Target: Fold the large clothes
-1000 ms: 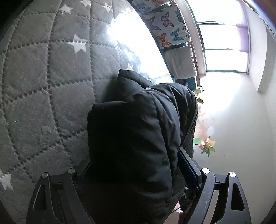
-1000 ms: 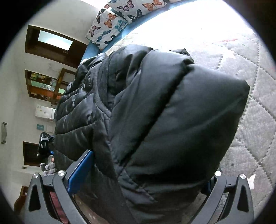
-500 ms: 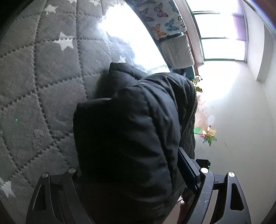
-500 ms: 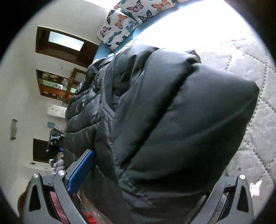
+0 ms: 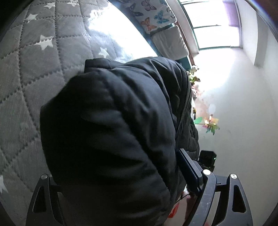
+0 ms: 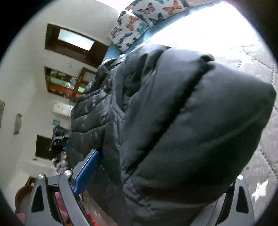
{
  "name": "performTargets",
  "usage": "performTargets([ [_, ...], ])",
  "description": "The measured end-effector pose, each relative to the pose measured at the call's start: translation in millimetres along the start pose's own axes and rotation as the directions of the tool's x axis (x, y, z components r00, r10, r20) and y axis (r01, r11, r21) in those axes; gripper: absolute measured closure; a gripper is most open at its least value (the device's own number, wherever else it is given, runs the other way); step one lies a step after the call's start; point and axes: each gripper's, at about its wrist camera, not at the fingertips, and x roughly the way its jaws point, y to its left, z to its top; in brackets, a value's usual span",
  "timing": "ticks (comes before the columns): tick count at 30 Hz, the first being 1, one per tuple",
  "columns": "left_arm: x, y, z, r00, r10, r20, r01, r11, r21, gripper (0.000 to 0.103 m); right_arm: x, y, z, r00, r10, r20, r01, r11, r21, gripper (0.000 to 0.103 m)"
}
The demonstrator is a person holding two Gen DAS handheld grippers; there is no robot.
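Right now my left tongs (image 5: 121,189) are spread wide around a fat fold of the black puffer jacket (image 5: 111,132), and the padding fills the whole gap between the two fingers. The blue pad (image 5: 188,168) on the outer finger lies flat against the jacket's side; the other finger's tip is buried behind the bulge, so I can't see its contact. Beyond the tongs and to their left, the grey quilted bedspread (image 5: 34,73) with white stars stretches away, and the jacket sits on it straight ahead of me. Farther off, past the jacket, a butterfly-print pillow (image 5: 151,15) leans near a bright window (image 5: 215,24).

Over on my right tongs (image 6: 156,182), same story: the fingers stand far apart with the jacket (image 6: 191,132) bulging between them, a thick rounded fold with a stitched seam running across it. The blue pad (image 6: 86,172) on the left finger presses the quilted inner layer, while the right finger is mostly hidden under the bulge. To the right of these tongs the bedspread (image 6: 265,156) shows again. Ahead, beyond the jacket, I see butterfly pillows (image 6: 139,22), and off to the left a wall with wooden shelves (image 6: 64,83).
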Motion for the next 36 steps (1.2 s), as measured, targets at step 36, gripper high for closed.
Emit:
performTargets([
  [36, 30.9, -59.8, 5.9, 0.997, 0.066, 0.047, -0.07, 0.995, 0.078, 0.03, -6.0, 49.6, -8.6, 0.997, 0.037, 0.069, -0.029, 0.993, -0.114, 0.033],
])
